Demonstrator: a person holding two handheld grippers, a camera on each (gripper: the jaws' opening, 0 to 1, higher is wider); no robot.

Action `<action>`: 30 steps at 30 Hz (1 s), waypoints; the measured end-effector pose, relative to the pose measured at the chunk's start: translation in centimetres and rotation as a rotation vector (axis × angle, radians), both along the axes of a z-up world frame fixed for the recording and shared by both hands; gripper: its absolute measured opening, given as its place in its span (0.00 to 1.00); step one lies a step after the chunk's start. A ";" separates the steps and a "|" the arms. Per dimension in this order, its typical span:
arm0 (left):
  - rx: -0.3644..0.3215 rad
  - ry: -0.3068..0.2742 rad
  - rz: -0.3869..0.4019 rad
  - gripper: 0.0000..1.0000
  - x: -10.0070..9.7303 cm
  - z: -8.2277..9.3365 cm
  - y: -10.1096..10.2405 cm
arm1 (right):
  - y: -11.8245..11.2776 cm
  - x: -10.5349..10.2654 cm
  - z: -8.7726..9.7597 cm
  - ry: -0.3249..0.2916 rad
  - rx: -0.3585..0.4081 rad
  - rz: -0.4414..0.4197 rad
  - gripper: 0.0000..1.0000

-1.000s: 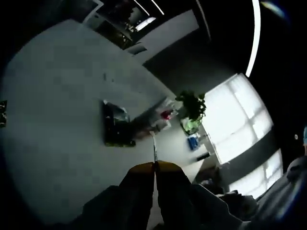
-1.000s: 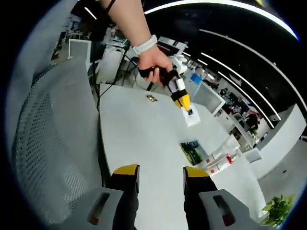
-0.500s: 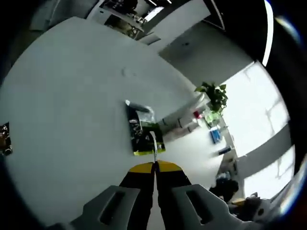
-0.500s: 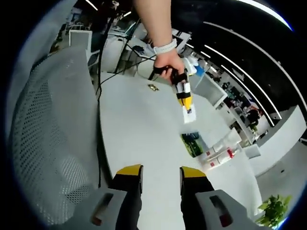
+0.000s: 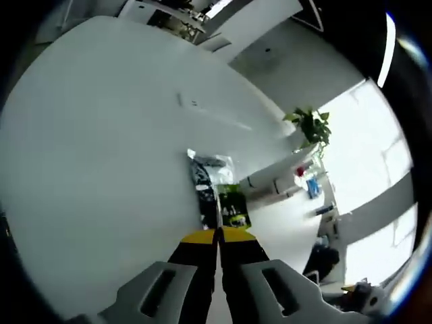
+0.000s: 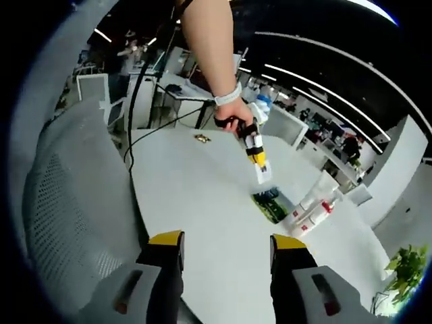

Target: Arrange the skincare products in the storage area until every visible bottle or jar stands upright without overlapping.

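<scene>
My left gripper (image 5: 217,233) is shut on a thin white sachet (image 5: 217,210), seen edge-on between its jaws. In the right gripper view a hand holds that left gripper (image 6: 255,156) above the table, and the white sachet (image 6: 262,174) hangs flat from its tip. Just beyond it a dark green packet (image 5: 221,192) (image 6: 273,204) lies flat on the white table (image 6: 202,202). White bottles with red caps (image 6: 312,211) (image 5: 287,181) lie and stand beside that packet. My right gripper (image 6: 226,244) is open and holds nothing, low over the near table edge.
A grey mesh chair (image 6: 64,196) stands left of the table in the right gripper view. A small gold object (image 6: 201,138) lies at the table's far side. A potted plant (image 5: 309,125) stands by the bright windows. Desks and cables fill the background.
The left gripper has moved closer to the green packet with the sachet still in its jaws. The right gripper's view has swung a little, and that gripper stays open.
</scene>
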State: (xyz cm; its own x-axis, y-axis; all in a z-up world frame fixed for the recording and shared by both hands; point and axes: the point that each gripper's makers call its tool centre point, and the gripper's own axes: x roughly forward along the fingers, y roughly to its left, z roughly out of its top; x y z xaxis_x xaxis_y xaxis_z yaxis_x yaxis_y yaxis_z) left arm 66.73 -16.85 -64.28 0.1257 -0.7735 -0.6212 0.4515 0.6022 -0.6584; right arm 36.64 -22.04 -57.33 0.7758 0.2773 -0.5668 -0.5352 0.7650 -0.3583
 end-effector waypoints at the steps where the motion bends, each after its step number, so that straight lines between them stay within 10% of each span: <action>1: 0.007 -0.001 -0.006 0.00 0.5 -0.2 -0.1 | -0.3 0.0 -0.2 0.000 -0.031 0.002 0.48; 8: 0.079 0.068 -0.098 0.00 2.0 -1.8 0.0 | 0.3 -0.4 -0.6 0.021 -0.045 0.039 0.40; 15: 0.035 0.094 -0.051 0.00 4.9 -2.0 -1.2 | 0.0 -0.3 -0.9 0.030 -0.064 0.033 0.39; 30: 0.159 0.139 -0.014 0.00 6.2 -6.7 -0.3 | 0.1 -0.4 -1.8 0.055 -0.084 0.024 0.40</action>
State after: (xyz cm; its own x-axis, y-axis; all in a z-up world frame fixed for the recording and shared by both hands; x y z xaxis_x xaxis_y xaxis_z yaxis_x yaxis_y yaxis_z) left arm 72.93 -17.15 -70.96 0.0197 -0.6657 -0.7459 0.3720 0.6974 -0.6126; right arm 36.20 -21.94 -59.10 0.7366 0.2455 -0.6302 -0.5739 0.7200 -0.3903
